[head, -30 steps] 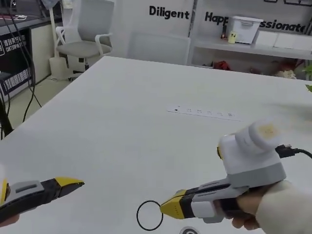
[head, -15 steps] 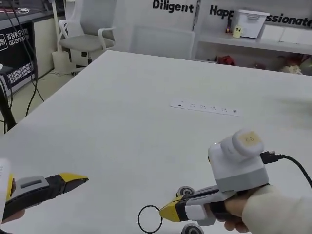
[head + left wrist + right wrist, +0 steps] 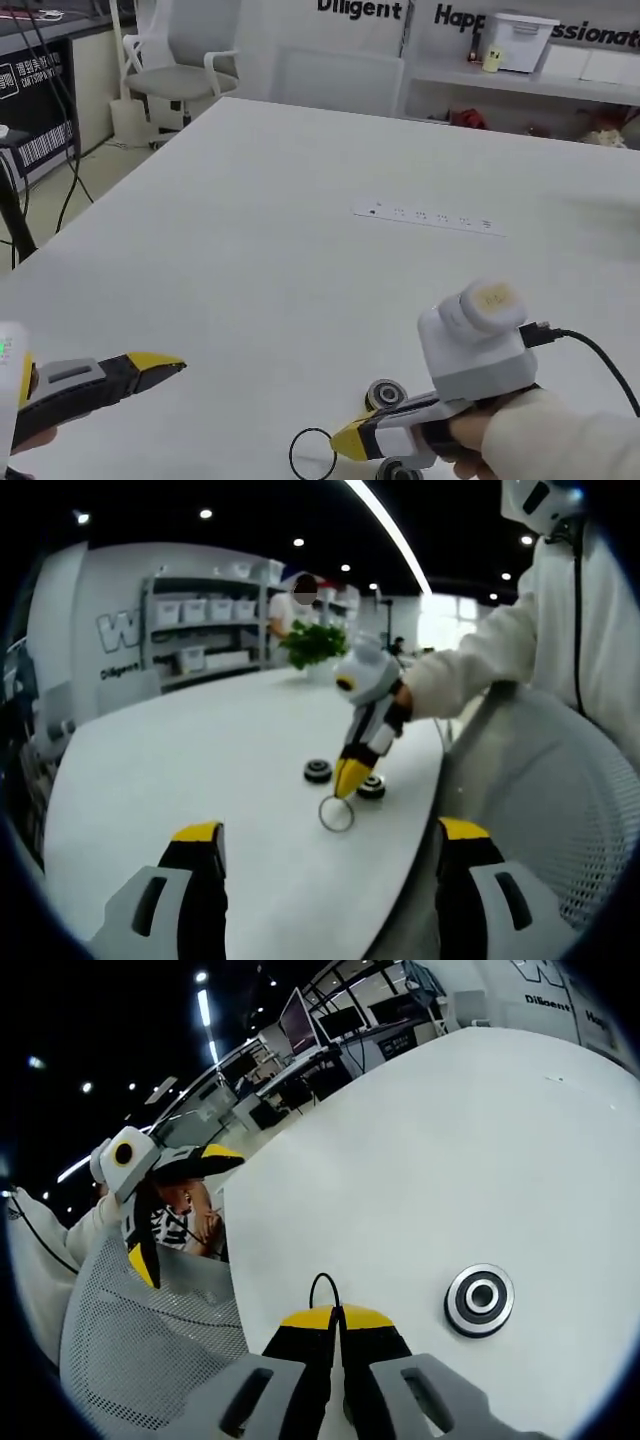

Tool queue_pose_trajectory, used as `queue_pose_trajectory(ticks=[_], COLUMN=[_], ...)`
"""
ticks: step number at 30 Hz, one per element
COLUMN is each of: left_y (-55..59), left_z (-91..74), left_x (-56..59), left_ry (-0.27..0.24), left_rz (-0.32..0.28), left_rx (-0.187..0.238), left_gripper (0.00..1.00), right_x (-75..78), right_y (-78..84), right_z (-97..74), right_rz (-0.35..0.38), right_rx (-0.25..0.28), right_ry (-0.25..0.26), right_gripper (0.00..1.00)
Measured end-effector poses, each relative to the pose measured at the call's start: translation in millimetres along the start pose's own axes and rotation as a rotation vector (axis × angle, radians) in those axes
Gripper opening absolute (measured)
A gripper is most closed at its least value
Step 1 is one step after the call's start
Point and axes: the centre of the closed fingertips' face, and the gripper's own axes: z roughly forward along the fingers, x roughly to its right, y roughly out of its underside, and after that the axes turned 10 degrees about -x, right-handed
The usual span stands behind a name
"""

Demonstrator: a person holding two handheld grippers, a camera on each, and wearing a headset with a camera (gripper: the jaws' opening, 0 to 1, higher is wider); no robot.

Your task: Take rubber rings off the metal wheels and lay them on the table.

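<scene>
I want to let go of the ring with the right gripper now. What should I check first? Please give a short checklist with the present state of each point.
1. Right gripper shut on the rubber ring: ok.
2. Ring apart from both metal wheels: ok.
3. Ring already touching the table: cannot tell.
4. Ring over the tabletop and inside its edge: ok, judged from the left gripper view.
5. Left gripper open and away from the ring: ok.
</scene>
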Motion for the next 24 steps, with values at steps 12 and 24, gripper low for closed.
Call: queue_pose_trajectory(ticks=[12,24], left_y=[3.1,12.0], left_z=[0.0,-2.3], left_x=[-0.4,1.9], left_ry=[-0.002,-0.003], left_rz=[-0.007,-0.020], left_rx=[-0.005,-0.021], left_gripper=[0.88,0.88], right_x=[4.4,8.5], right_y=[5.0,8.3], right_z=[4.2,2.8], right_rz=[-0.019,-0.017], right_rx=[-0.010,-0.005], right_ry=[0.034,0.059], right_gripper=[0.00,0.06])
